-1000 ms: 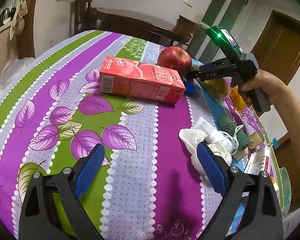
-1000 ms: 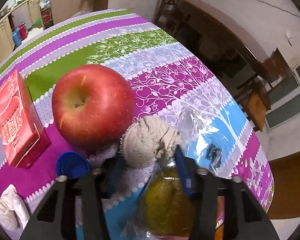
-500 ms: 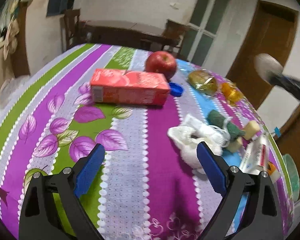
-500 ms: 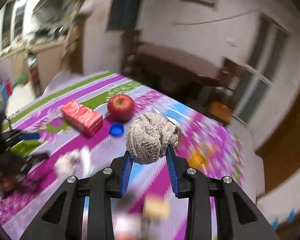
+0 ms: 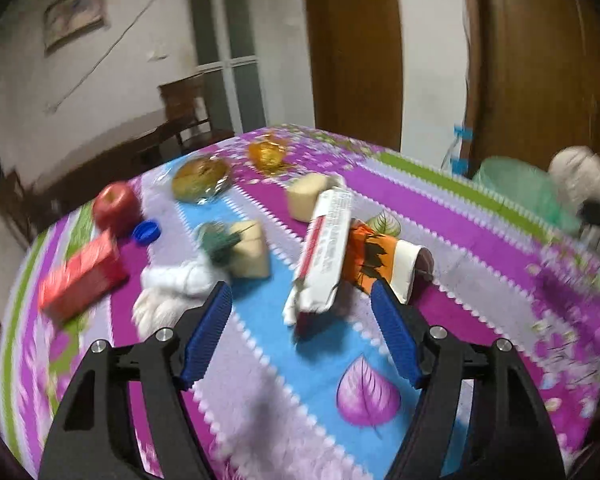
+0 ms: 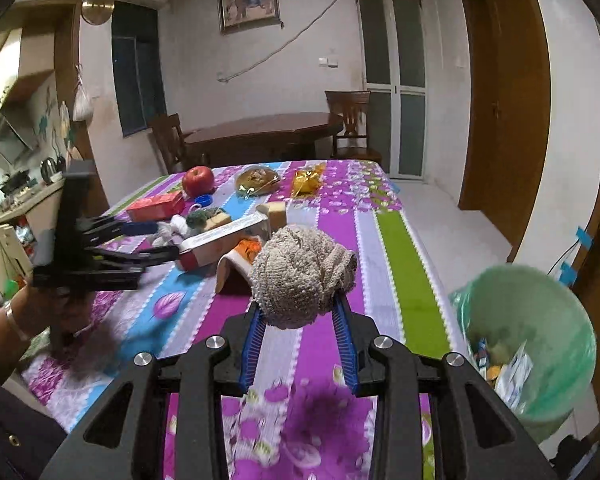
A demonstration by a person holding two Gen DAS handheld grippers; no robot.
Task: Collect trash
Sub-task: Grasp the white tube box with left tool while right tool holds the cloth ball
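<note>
Right hand-held gripper (image 6: 300, 322), clamped on the rag ball (image 6: 302, 276), has the green bin (image 6: 528, 340) at 3 o'clock, while the left hand-held gripper (image 5: 302, 334) hangs wide open, nothing in it.

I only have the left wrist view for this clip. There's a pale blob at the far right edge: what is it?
Observer: A crumpled grey rag, clamped in the right gripper.
Operator: The green thing beside it?
Observer: A bin with a green liner, standing off the table's right edge; wrappers already lie inside.
Operator: Is the rag over it?
Observer: No, it hangs above the tablecloth, left of the bin.
</note>
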